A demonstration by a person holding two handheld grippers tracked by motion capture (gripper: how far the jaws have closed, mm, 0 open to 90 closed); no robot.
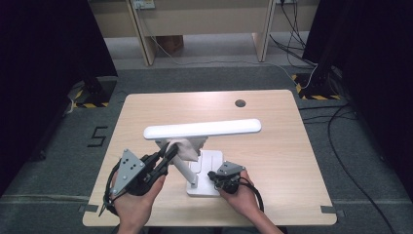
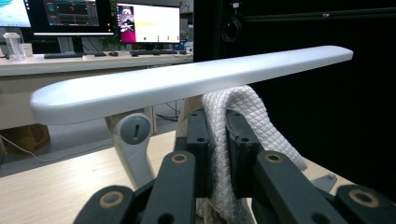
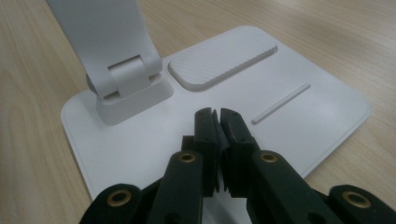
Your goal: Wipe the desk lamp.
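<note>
A white desk lamp stands on the table, its long light bar (image 1: 202,129) level above its flat base (image 1: 208,171). My left gripper (image 1: 168,155) is shut on a cream quilted cloth (image 1: 184,148), held up against the underside of the bar (image 2: 187,81). In the left gripper view the cloth (image 2: 243,116) loops out past the two jaws. My right gripper (image 1: 213,174) is shut with nothing in it, its tips resting on the lamp base (image 3: 299,121) beside the arm's hinge (image 3: 126,84).
The wooden table (image 1: 272,146) carries a round cable hole (image 1: 240,103) at the back. A desk with monitors (image 2: 147,23) stands beyond the lamp. Cables (image 1: 336,146) trail over the floor at the right.
</note>
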